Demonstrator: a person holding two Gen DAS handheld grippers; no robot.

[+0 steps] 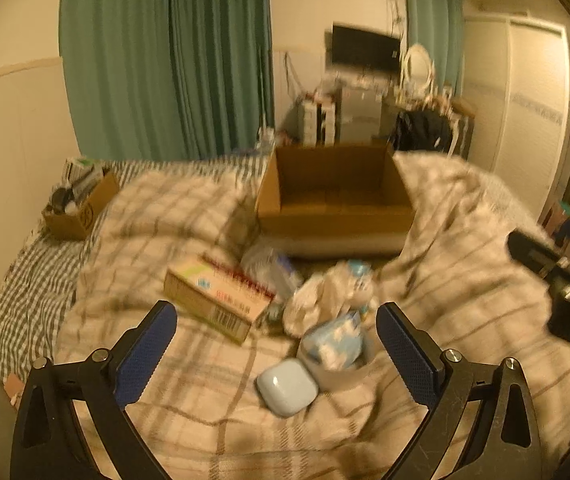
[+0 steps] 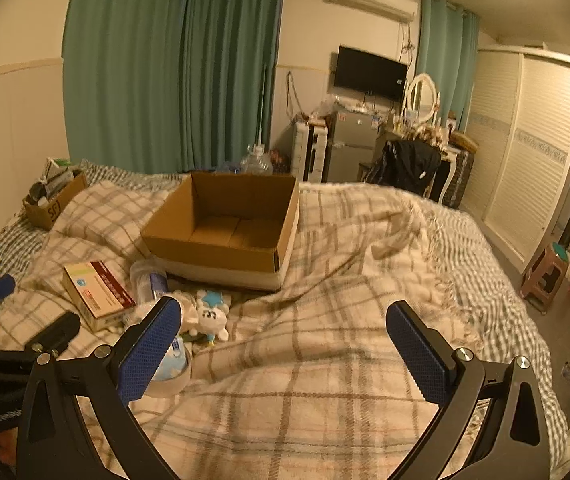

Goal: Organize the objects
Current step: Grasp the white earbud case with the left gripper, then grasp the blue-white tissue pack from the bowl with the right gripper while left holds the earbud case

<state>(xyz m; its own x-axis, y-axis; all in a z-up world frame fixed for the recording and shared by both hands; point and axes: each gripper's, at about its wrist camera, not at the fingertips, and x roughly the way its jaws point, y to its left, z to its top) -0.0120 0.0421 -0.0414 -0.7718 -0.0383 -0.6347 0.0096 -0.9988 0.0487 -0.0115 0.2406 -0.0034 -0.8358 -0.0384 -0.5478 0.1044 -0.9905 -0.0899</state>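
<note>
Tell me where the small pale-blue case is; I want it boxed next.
In the left wrist view, the pale-blue case lies on the plaid blanket between the open left claw fingers, beside the tissue pack.

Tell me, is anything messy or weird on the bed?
Yes: a small jumble lies loose on the rumpled plaid blanket beside the empty open brown cardboard box, including a tilted red-and-white carton and white plush toy.

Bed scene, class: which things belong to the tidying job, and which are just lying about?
Job:
open cardboard box
medicine carton
plush toy
pale blue case
tissue pack
left gripper
right gripper

Lying about:
small filled box
television
plastic stool
</note>
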